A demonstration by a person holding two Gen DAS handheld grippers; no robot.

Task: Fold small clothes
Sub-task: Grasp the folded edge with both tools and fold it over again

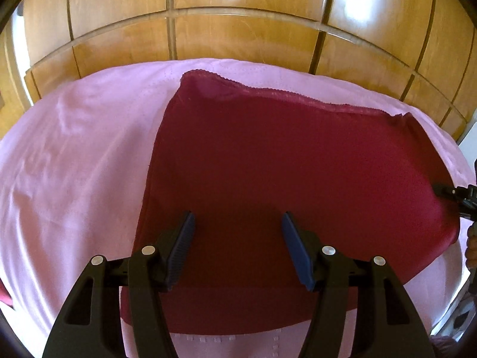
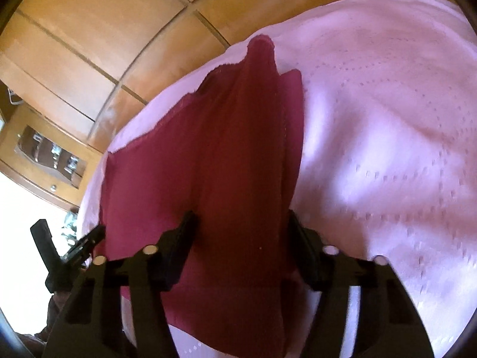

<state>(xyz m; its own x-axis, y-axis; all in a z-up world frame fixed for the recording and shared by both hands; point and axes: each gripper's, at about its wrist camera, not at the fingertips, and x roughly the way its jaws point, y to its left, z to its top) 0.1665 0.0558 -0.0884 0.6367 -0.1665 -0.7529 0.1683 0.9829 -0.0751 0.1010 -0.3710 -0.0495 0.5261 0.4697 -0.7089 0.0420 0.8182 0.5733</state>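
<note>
1. Bedding comes first at the left: a pink sheet [image 1: 74, 149] is spread out, with wooden cabinet panels [image 1: 238, 29] seen behind it.
2. On the sheet a dark red garment [image 1: 268, 155] is laid mostly flat, its scalloped hem turned toward the panels.
3. Over the garment's near part the left gripper [image 1: 238, 250] is held with its jaws standing apart; nothing is caught between them, and whether the pads touch the cloth cannot be told.
4. At the garment's right edge the right gripper [image 2: 240, 250] is placed, and a raised ridge of the red cloth is gathered between its jaws; the fingers are seen at the ridge's sides, but a firm pinch cannot be confirmed.
5. The step in hand is judged to be the seizing of the right side for a first fold.
6. Next, a secure pinch is called for, then the edge is to be lifted and carried leftward across the garment while the left side is kept flat.
</note>
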